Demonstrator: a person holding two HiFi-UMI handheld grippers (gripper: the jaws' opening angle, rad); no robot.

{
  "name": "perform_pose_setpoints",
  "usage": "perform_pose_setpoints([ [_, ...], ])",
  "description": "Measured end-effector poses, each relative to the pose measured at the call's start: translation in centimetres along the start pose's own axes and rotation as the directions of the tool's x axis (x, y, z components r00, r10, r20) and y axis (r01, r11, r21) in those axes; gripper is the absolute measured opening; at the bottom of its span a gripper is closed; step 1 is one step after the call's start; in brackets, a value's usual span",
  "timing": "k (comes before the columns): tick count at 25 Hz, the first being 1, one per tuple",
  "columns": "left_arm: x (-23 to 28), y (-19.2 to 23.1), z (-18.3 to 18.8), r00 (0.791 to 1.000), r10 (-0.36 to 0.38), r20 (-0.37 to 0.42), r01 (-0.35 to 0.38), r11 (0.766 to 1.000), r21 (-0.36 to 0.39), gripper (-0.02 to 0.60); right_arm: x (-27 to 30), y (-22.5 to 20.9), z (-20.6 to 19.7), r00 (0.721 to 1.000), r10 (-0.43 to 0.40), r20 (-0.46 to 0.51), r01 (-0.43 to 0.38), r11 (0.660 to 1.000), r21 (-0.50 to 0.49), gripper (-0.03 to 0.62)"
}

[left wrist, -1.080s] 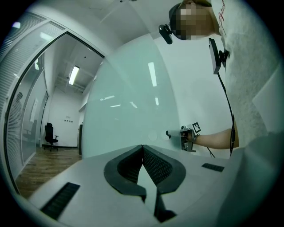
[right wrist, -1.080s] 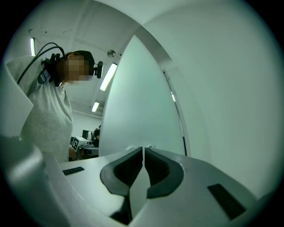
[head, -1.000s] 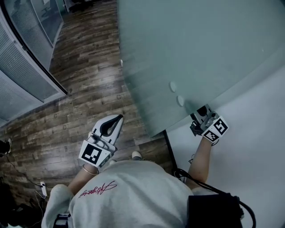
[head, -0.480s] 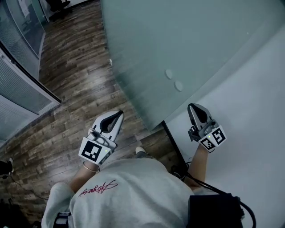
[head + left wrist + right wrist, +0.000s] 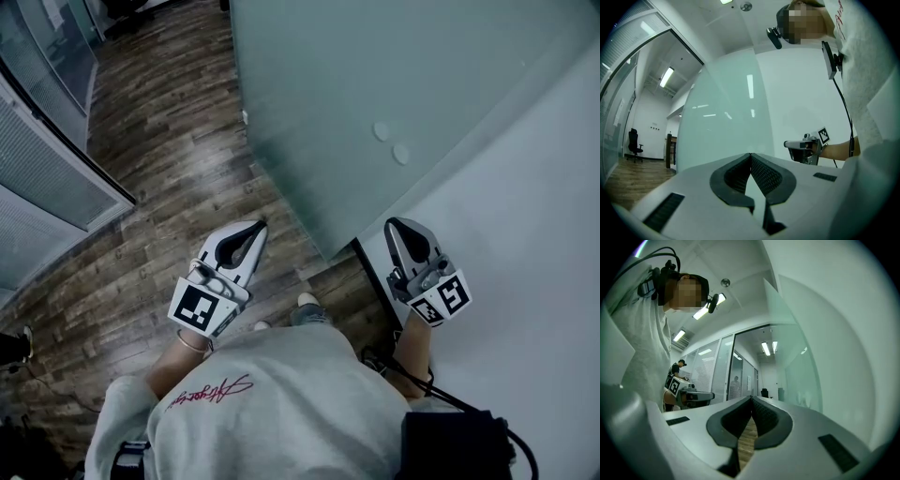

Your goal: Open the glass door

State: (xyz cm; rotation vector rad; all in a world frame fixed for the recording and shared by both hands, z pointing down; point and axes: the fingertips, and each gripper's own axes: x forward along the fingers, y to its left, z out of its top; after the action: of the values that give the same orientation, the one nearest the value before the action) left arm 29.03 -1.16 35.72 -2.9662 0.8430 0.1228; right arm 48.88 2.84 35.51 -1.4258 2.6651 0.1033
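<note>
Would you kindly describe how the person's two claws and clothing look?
The left claw and right claw are pale grey tapered shells with black ribbed pads, each bearing a cube of black-and-white square markers. The person wears a light grey sweatshirt; a black cable trails near the right arm.

Head view: above the person's shoulders (image 5: 281,394), steeply down onto wood floor (image 5: 169,169), glass door (image 5: 375,75) close ahead. Left gripper view: level along left tool (image 5: 751,155), faces door, catches right tool (image 5: 787,144). Right gripper view: level, down the corridor (image 5: 764,376); shares door, left tool
</note>
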Motion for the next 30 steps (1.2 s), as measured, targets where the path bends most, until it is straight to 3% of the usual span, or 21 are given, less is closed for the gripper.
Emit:
perform_pose_setpoints([
  [12,-4.8,0.1,0.2,1.000,-0.002,0.010,0.002,1.000,-0.004,0.012,1.3,7.0,-0.5,0.999,0.042,-0.024,-0.042,0.999,-0.013,0.018],
  [16,-5.4,0.0,0.2,1.000,-0.009,0.018,0.009,1.000,0.009,0.012,1.5,8.0,-0.7,0.998,0.053,-0.020,-0.054,0.998,-0.017,0.018],
  [19,-6.0,0.0,-0.8,1.000,-0.009,-0.022,0.009,0.999,0.041,0.012,1.7,8.6,-1.0,0.998,0.058,-0.027,-0.058,0.998,-0.021,0.018],
  [30,-5.8,0.1,0.0,1.000,0.014,0.014,-0.014,1.000,0.021,0.012,1.8,9.1,-1.8,0.996,0.063,-0.061,-0.065,0.997,-0.037,0.018],
])
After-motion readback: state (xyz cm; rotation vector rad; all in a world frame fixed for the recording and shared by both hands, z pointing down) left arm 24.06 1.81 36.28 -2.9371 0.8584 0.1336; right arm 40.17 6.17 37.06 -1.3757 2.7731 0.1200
